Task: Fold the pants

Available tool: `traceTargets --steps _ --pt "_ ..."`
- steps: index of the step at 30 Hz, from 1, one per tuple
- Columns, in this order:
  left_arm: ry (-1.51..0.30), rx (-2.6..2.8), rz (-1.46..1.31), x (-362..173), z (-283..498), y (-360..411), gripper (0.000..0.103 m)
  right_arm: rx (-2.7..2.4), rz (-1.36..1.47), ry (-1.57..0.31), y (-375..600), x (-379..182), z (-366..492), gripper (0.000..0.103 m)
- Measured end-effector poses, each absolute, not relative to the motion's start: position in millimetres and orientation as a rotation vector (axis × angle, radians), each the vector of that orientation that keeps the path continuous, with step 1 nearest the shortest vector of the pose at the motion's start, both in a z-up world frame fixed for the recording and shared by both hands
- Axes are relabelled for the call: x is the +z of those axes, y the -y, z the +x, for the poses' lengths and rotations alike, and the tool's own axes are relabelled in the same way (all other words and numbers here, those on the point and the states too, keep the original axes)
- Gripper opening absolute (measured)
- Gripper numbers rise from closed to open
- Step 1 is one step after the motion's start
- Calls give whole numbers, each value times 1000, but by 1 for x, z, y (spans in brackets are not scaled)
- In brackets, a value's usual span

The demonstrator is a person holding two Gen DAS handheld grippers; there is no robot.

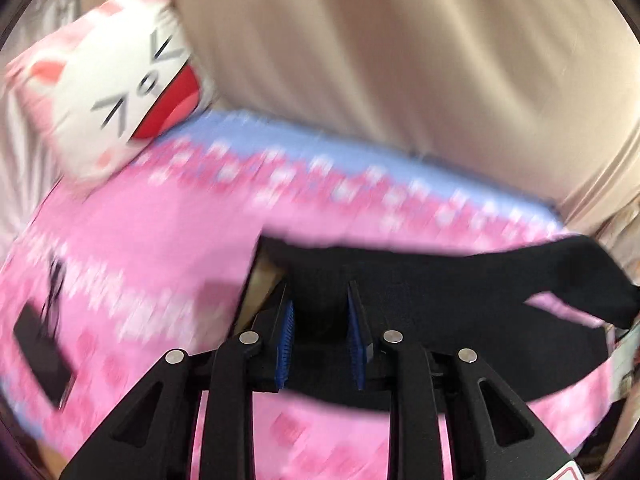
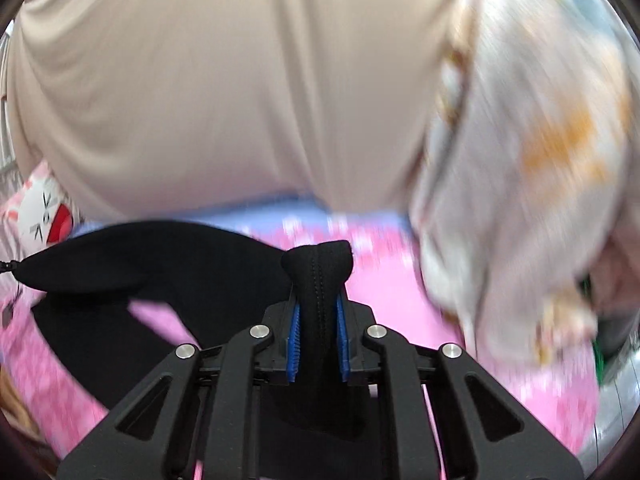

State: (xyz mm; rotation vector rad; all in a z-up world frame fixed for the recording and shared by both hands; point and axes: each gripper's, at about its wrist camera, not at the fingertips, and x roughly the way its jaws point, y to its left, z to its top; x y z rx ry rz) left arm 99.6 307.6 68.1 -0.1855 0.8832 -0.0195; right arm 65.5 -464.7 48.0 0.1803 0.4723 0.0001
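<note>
Black stretch fabric fills the near field of both wrist views: the pants (image 2: 168,280), dark and seamed, are pinched at two places and hang between them above the bed. Nearest in the right wrist view, the right tool (image 2: 318,344) is clamped on a bunched, stitched fold of the cloth, which pokes out past the blue pads (image 2: 295,344) in a rounded tuft. From there the garment runs off to the left in a slack band, pink showing through a gap beneath it. In the left wrist view the left tool (image 1: 320,332) has its blue-lined fingers drawn close around more of the same black fabric; the cloth sits between them and looks gripped, though blur hides the exact contact. This two-point hold reads as the lift-and-carry part of a fold, one edge being brought over towards the rest of the garment so that the layers fall flat.

Under the pants lies a pink bedsheet (image 1: 152,248) with pale blossoms and a lavender border at its far side. A dark flat object (image 1: 42,356) rests on it at the left, too smeared to name. Further back a pink cushion with a white cartoon cat face (image 1: 120,92) leans at the sheet's edge. Beyond it all stands a beige draped cloth (image 2: 208,92), with a pale printed fabric (image 2: 532,168) to the right
</note>
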Motion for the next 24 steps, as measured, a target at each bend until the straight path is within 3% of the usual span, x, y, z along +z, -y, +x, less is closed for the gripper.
traceTargets --steps 5,9,10,12,13,15,16,21,22,23,24 --pt "-1057 65 -191 -15 89 -325 24 -24 228 -633 479 -40 27 14" --pt "-1075 92 -201 -37 90 -331 25 -18 315 -669 488 -75 4 17" --pt "-1070 97 -207 -34 91 -331 26 -10 327 -672 490 -78 0 20" --pt "-1060 108 -205 -28 89 -332 27 -21 328 -655 488 -73 -16 43" --pt "-1057 112 -209 -23 87 -335 27 -31 329 -632 491 -69 -26 49" --pt "-1045 128 -207 -14 83 -339 38 -39 363 -563 492 -57 -48 69" --pt "-1033 164 -181 -7 79 -341 46 -31 388 -532 496 -53 -57 71" --pt "-931 262 -61 36 64 -320 46 -32 434 -491 509 -28 -48 74" --pt "-899 230 -63 46 62 -308 57 -44 426 -520 511 -30 -38 76" --pt "-877 204 -66 51 61 -296 75 -48 421 -578 514 -38 -18 82" --pt "-869 178 -63 52 64 -279 82 -56 419 -612 515 -44 -7 82"
